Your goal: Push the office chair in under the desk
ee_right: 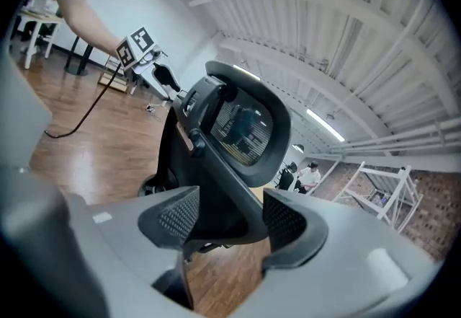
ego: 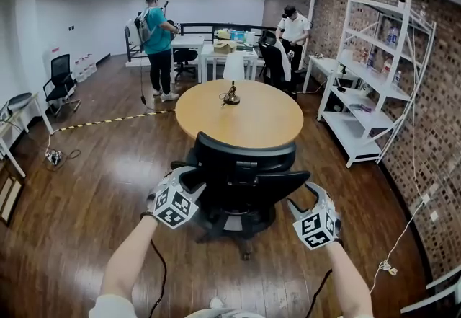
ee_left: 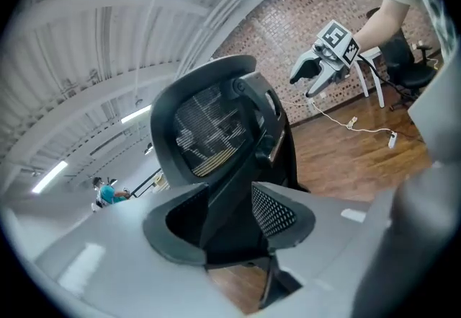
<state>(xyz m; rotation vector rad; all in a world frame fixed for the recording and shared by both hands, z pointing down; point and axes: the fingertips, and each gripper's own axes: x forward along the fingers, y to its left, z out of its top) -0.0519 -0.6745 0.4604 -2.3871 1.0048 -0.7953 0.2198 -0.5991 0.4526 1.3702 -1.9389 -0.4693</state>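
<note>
A black mesh-backed office chair stands facing the round wooden table, its seat at the table's near edge. My left gripper is at the left edge of the chair's back, and my right gripper at the right edge. In the left gripper view the chair's back frame fills the gap between the left gripper's pads. In the right gripper view the chair's back edge likewise sits tight between the right gripper's pads. Each view shows the other gripper, right and left, across the chair.
A small lamp stands on the table. A white shelf unit lines the brick wall at right. Two people are at desks at the back. A power strip lies on the floor at left, a cable at right.
</note>
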